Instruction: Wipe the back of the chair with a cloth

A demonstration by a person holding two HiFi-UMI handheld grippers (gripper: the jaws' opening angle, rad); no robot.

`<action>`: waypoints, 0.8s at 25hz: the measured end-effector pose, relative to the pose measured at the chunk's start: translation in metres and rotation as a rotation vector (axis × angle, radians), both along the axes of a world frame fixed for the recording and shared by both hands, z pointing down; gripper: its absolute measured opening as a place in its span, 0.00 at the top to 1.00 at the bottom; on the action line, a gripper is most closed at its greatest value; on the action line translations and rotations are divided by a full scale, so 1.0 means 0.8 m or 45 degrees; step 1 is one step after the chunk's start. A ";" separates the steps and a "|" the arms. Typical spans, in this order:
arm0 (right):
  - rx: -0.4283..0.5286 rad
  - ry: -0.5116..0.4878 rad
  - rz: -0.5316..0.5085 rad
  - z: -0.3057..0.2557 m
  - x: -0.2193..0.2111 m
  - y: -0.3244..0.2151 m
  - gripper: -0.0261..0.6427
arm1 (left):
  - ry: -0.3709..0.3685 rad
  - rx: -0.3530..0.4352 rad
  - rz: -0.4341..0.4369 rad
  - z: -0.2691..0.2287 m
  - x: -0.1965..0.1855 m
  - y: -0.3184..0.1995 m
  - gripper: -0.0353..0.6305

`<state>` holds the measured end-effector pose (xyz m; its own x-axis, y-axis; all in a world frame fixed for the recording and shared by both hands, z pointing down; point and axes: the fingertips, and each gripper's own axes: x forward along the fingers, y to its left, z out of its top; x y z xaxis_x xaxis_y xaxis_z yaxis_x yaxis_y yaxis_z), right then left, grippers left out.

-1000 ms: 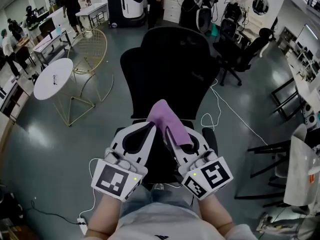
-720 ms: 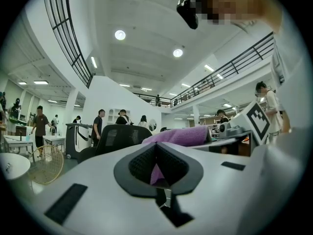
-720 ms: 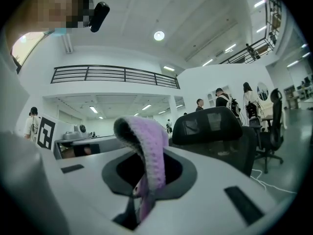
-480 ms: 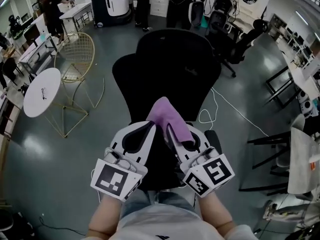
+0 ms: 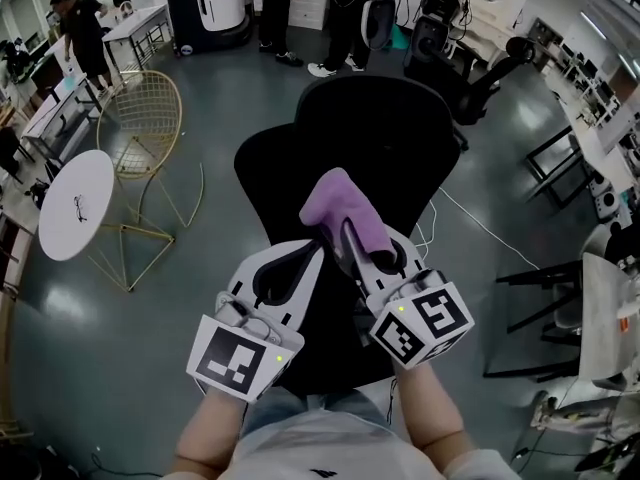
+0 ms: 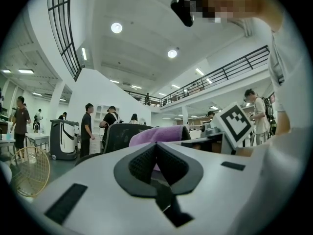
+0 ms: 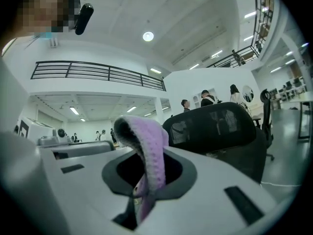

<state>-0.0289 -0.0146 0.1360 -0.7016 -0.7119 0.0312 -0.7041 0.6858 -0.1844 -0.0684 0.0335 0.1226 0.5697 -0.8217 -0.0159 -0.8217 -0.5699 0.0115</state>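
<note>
So right gripper [image 5: 352,230] jaws pinch the fuzzy purple cloth [image 5: 338,203], black mesh chair back [image 5: 385,118] straight ahead; left gripper [image 5: 310,253] jaws closed, empty

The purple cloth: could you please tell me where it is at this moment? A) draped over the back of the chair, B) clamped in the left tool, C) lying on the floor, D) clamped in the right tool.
D: the cloth sticks up from between the closed jaws of the right tool, apart from the chair; the left tool is shut on nothing.
</note>
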 end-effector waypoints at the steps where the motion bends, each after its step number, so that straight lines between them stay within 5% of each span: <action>1: 0.001 0.004 0.012 -0.001 -0.004 -0.011 0.89 | 0.000 -0.003 0.005 0.000 -0.005 -0.005 0.93; 20: 0.063 0.107 0.025 -0.043 -0.078 -0.164 0.89 | 0.063 -0.035 0.013 0.004 -0.044 -0.066 0.93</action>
